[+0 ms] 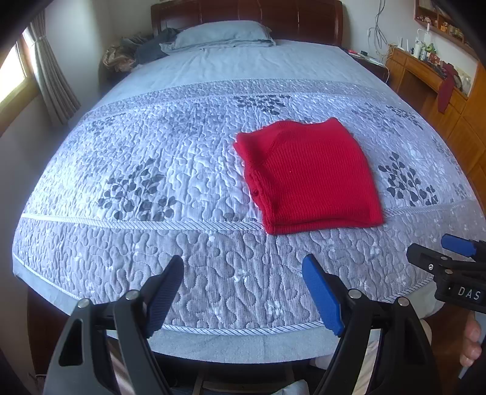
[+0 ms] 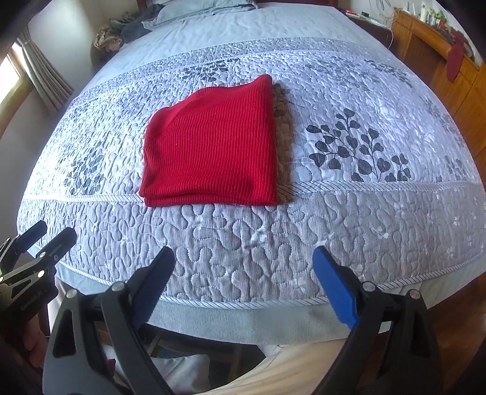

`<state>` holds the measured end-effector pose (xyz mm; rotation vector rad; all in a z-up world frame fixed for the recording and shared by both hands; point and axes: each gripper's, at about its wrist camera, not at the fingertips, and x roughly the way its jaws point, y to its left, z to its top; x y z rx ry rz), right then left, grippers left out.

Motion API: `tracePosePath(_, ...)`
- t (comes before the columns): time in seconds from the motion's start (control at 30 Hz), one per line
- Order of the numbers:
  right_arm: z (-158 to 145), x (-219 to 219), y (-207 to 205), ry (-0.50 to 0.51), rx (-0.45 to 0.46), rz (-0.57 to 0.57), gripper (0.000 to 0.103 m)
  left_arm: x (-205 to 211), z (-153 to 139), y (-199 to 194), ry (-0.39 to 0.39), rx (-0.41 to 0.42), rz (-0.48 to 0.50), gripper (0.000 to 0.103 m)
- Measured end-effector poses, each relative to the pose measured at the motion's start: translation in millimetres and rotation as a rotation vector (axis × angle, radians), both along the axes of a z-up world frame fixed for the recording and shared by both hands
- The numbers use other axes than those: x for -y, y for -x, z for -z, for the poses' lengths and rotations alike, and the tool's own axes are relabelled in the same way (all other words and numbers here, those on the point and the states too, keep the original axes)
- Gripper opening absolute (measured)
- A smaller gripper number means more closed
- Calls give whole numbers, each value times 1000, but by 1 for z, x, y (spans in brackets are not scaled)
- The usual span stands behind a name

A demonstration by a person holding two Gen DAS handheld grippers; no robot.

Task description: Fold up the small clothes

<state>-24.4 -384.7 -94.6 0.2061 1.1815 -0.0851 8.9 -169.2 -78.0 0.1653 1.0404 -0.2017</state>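
Observation:
A red knit garment (image 1: 313,176) lies folded into a flat rectangle on the quilted grey bedspread (image 1: 170,188); it also shows in the right wrist view (image 2: 212,145). My left gripper (image 1: 243,267) is open and empty, held over the foot edge of the bed, short of the garment. My right gripper (image 2: 244,258) is open and empty, also at the foot edge, with the garment ahead and slightly left. Each gripper appears at the edge of the other's view: the right one (image 1: 455,252) and the left one (image 2: 48,234).
A pillow (image 1: 221,33) and dark bundled clothes (image 1: 145,50) lie at the head of the bed by the wooden headboard (image 1: 243,12). A wooden dresser (image 1: 440,91) with clutter stands on the right. A curtained window (image 1: 18,76) is on the left.

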Motion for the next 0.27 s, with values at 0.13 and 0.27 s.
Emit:
tracePosePath(0.13,1,0,0,1,0,2,92,-1,4,-2,-1,-22,-2,82)
tracePosePath(0.27,3,1,-1,-2,-3,4,92,0,7,-3,-3,-29,0,82)
